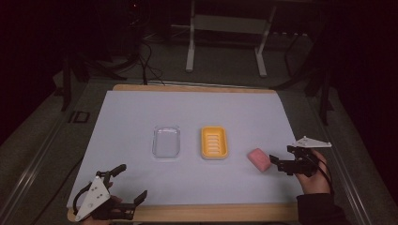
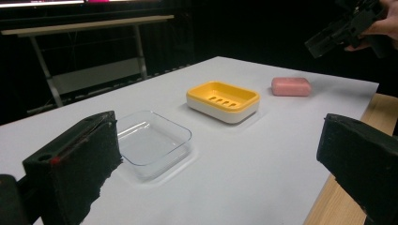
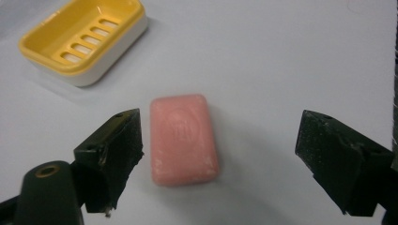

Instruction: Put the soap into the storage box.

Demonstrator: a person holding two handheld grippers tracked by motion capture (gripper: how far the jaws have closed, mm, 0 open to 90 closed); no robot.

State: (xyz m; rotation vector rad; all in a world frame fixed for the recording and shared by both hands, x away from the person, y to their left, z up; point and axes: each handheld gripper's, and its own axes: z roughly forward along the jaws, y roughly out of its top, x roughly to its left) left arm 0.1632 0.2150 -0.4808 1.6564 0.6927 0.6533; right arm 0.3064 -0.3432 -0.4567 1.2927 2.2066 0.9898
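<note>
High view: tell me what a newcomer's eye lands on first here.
The yellow soap dish stands out at the middle of the white table, with a clear plastic tray just to its left. Right of the dish lies a pink soap bar, and the right hand-held gripper sits open beside it.

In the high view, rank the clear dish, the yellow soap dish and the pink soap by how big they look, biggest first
1. clear dish
2. yellow soap dish, nearly alike, so their order is unsure
3. pink soap, clearly smallest
</note>
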